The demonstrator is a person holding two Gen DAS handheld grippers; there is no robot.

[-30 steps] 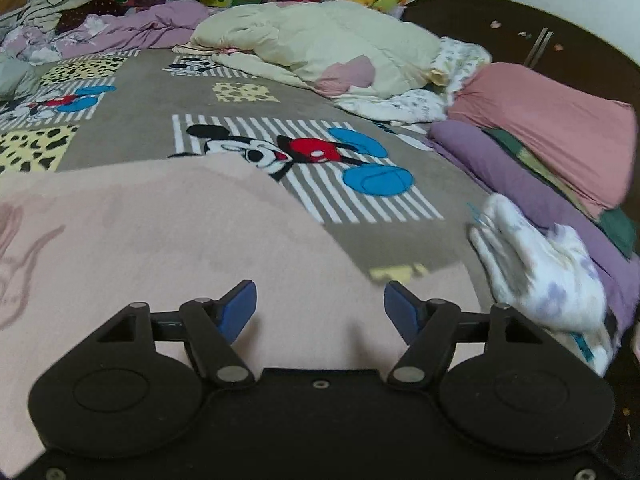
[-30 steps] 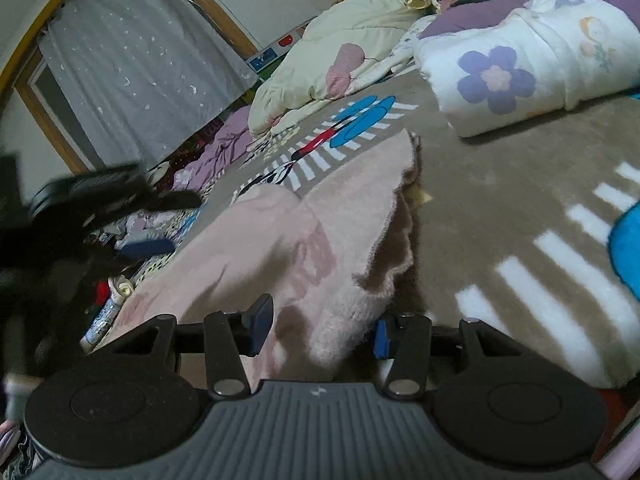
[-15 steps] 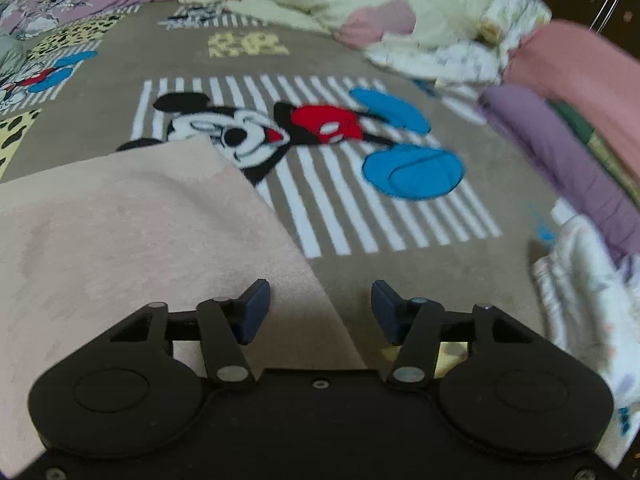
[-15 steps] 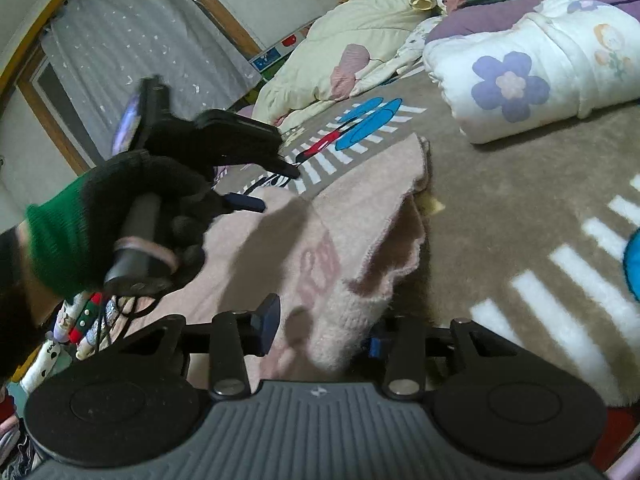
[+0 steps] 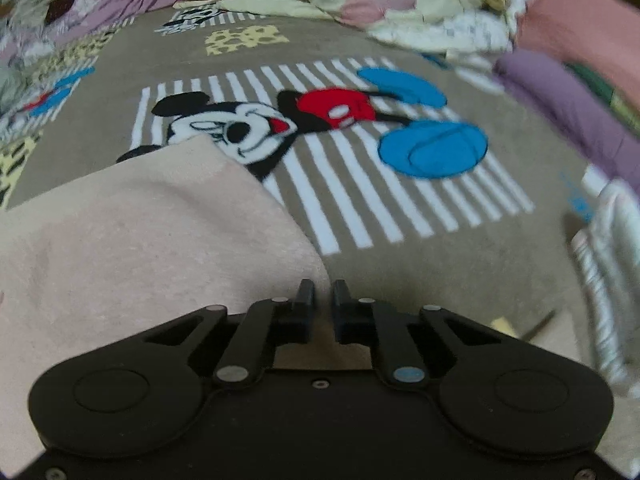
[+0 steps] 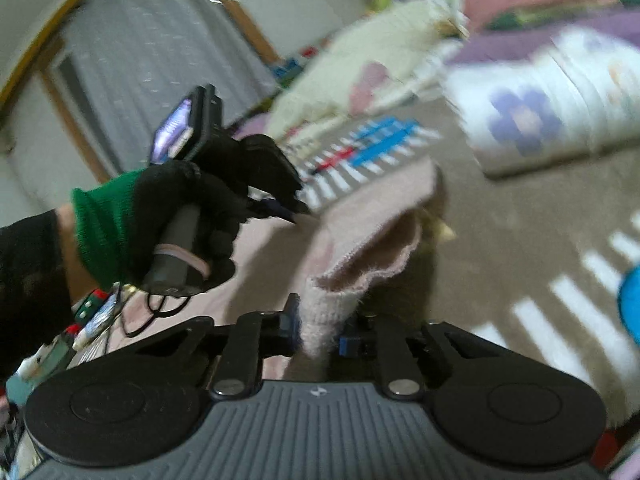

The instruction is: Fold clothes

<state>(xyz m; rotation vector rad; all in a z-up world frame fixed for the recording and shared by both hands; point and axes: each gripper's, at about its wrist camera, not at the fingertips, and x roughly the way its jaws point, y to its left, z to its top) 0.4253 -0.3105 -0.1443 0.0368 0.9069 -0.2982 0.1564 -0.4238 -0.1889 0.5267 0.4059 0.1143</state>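
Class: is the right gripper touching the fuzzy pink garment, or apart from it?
Touching. The right wrist view shows the fuzzy pink garment's edge pinched between the right gripper's fingers.

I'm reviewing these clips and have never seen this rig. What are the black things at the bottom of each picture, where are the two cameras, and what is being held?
No robot here: a person holds a hand-held two-finger gripper in each hand, and each gripper carries a wide-angle camera looking forward along its fingers. The black shape at the bottom of each picture is that gripper's own body.

In the left wrist view, the left gripper has its fingers nearly together at the edge of a pink garment; I cannot tell whether cloth is pinched. The garment lies on a brown cartoon blanket.

In the right wrist view, the right gripper is closed on a lifted cuff-like end of the same pink garment. The gloved hand on the left holds the other gripper. Pillows and bedding lie behind; the picture is blurred.
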